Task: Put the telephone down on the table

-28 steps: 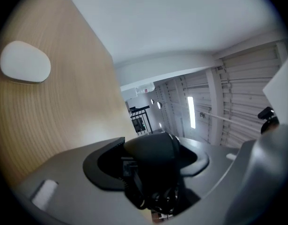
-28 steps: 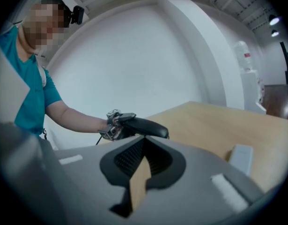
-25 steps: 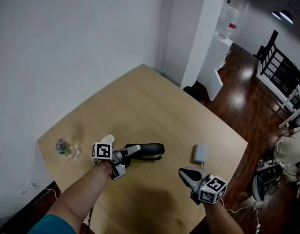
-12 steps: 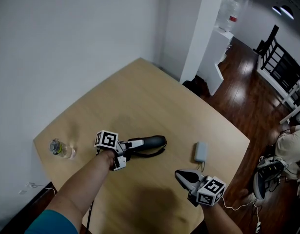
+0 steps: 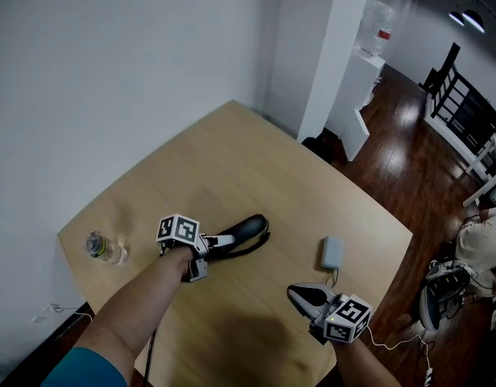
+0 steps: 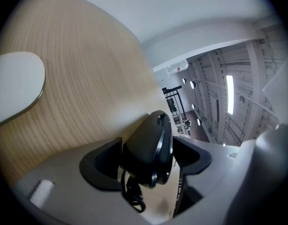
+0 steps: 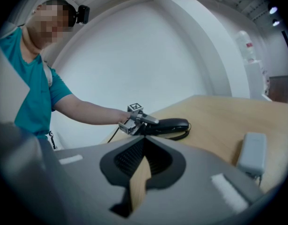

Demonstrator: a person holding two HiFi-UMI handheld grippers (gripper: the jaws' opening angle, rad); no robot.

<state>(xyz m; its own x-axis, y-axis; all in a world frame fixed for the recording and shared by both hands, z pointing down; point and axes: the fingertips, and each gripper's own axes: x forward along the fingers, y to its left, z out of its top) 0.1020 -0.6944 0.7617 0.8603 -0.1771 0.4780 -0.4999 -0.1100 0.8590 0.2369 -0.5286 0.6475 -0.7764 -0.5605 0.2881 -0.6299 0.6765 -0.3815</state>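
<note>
The black telephone handset (image 5: 246, 229) lies on the wooden table (image 5: 231, 160), its thin cord looping beside it. My left gripper (image 5: 223, 243) stands around its near end, pointing down and to the right. In the left gripper view the handset (image 6: 151, 146) sits between the jaws, which are opening; a strip of table shows between it and the right pad. The right gripper view shows the handset (image 7: 169, 124) flat on the table with the left gripper (image 7: 143, 119) on it. My right gripper (image 5: 298, 294) hovers near the front edge, shut and empty, its pads meeting at the tip (image 7: 143, 144).
A small pale grey box (image 5: 331, 252) lies on the table right of the handset, near the right gripper (image 7: 252, 153). A plastic bottle (image 5: 102, 247) stands at the table's left corner. A white rounded object (image 6: 15, 86) lies left of the left gripper. Walls border the table's far sides.
My left gripper has sunk and tipped downward with the handset, which now rests on the table, swung slightly upward in the picture. The right gripper has stayed put.
</note>
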